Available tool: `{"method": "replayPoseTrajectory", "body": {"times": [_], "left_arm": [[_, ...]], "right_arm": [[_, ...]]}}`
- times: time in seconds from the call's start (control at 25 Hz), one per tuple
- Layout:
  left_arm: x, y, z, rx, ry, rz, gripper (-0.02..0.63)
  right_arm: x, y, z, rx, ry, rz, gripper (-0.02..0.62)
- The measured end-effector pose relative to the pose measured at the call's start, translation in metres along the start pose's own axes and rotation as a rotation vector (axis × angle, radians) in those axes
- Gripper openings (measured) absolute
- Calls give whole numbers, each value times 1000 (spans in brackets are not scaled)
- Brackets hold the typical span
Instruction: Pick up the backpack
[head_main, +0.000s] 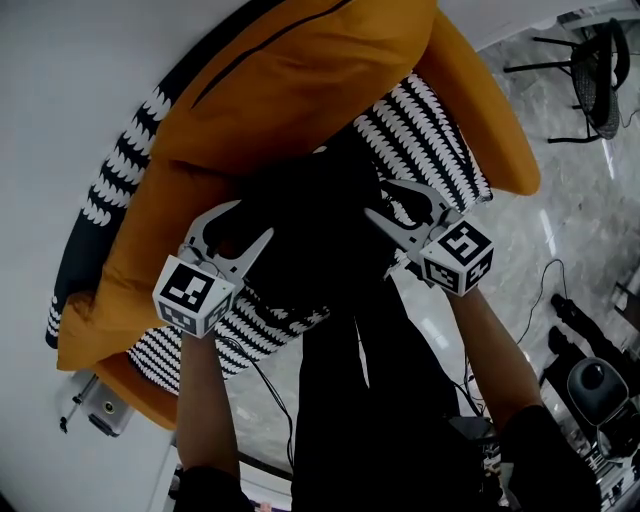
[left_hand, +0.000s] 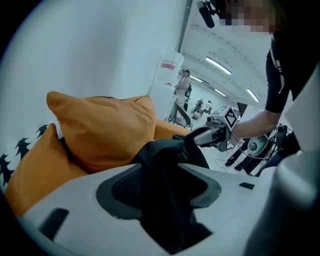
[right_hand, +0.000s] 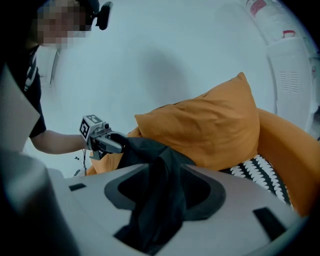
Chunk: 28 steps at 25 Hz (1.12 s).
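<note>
Backpack (head_main: 310, 225), black and slack, lies on the seat of an orange sofa (head_main: 500, 135), against the front of a big orange cushion (head_main: 290, 80). We cannot tell what is inside it, nor whether it is zipped. At its left side we see the left tongs (head_main: 252, 220) with their jaws spread wide; a fold of the black fabric runs up through the gap without being squeezed. At its right side the right tongs (head_main: 378, 197) stand the same way, jaws apart, with a bunched fold of the bag lying loose between them. Both tongs slant down toward the bag, and a bare forearm (head_main: 205, 400) leads back from the left marker cube.

Under the bag we make out a black-and-white patterned cloth (head_main: 430, 130) spread over the seat and showing on both sides of the backpack. At the far left a dark cloth with white marks (head_main: 100, 200) lies between the sofa and a white wall (head_main: 60, 90).

To the right of the sofa the floor (head_main: 570, 210) is pale, veined stone. A black chair (head_main: 600, 70) stands on it at the upper right, a thin cable (head_main: 531, 310) trails across it, and dark equipment (head_main: 600, 385) sits at the lower right. In the left gripper view the room runs on behind the sofa, with strip lights (left_hand: 220, 65) on the ceiling and people (left_hand: 185, 87) standing far off
</note>
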<state>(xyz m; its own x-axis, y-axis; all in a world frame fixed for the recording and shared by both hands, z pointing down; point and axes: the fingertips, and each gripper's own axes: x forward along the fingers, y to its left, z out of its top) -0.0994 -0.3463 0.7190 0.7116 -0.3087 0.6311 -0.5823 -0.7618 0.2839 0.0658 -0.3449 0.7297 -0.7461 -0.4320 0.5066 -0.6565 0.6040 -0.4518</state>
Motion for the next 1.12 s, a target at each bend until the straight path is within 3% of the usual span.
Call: {"method": "replayPoseTrajectory", "body": {"times": [0.12,0.44,1.12], "left_arm": [[-1,-5,-6,-5,3,-3,209],[37,12,-4,-19,40,-13,209],[47,13,-7,-55,73,0,203]], "right_arm": [[2,8,-6,3,10,9,181],[18,-24,-10,25,46,-10,181],[27,-28,-18,67,78,-16,170]]}}
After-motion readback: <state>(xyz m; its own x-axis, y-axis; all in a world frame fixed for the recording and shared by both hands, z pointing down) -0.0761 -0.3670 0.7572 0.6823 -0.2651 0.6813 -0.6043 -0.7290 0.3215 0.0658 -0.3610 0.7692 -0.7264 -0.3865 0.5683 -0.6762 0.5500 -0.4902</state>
